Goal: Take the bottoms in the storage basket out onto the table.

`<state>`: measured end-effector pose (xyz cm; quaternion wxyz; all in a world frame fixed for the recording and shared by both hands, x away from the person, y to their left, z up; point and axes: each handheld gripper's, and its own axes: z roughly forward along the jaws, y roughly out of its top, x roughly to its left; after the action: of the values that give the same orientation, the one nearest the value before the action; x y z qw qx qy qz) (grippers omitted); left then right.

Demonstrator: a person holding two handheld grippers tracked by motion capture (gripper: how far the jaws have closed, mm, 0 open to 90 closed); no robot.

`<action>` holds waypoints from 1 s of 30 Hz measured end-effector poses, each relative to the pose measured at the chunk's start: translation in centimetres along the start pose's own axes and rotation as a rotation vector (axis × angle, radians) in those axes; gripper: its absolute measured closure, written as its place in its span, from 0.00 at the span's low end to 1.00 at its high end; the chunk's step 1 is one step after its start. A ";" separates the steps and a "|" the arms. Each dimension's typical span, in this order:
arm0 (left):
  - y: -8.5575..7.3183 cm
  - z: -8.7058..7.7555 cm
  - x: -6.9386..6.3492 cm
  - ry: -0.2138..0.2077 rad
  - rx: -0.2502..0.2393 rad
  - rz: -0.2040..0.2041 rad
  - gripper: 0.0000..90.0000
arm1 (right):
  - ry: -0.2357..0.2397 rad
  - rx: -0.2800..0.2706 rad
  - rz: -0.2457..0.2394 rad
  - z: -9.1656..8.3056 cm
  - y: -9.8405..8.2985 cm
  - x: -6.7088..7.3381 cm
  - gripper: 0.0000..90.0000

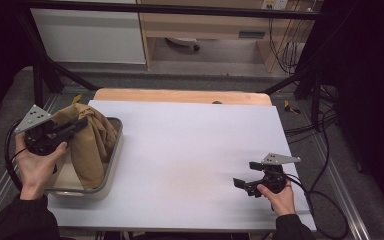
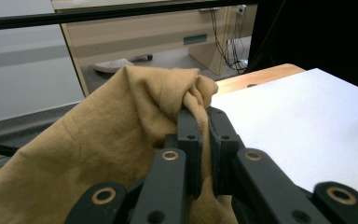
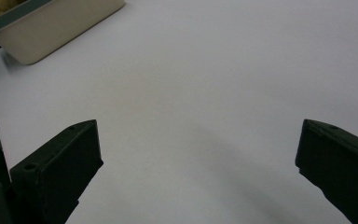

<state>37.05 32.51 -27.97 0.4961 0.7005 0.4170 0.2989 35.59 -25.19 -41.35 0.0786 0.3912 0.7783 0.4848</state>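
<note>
A tan cloth (image 1: 91,140) hangs bunched over a cream tub (image 1: 111,165) with a grey rim at the table's left edge. My left gripper (image 1: 81,123) is shut on a gathered fold at the cloth's top, lifted above the tub. In the left gripper view the two black jaws stand close together with the tan cloth (image 2: 121,135) pinched at the left gripper's tips (image 2: 200,114). Low on the table's right side, my right gripper (image 1: 245,176) is held with its jaws wide open and pointing left. In the right gripper view the right gripper (image 3: 198,158) has nothing but bare white table between its fingers.
The white table top (image 1: 190,145) stretches between the tub and the right hand. The tub's corner (image 3: 51,28) appears at the upper left of the right gripper view. A wooden strip (image 1: 180,95) borders the far edge, with a black frame, cables and cabinets beyond.
</note>
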 end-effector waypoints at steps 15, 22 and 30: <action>0.7 0.7 -1.1 -0.018 0.004 0.011 0.94 | 0.000 0.001 -0.003 0.0 0.0 0.0 0.01; 1.0 1.0 -1.8 -0.030 0.007 0.019 0.94 | 0.000 0.002 -0.002 0.0 0.0 0.0 0.01; 1.5 1.7 -2.7 -0.044 0.011 0.031 0.94 | 0.000 0.001 -0.002 0.0 0.0 0.0 0.01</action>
<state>37.61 29.15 -27.14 0.4965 0.7160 0.3968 0.2887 35.58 -25.20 -41.35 0.0789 0.3903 0.7789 0.4845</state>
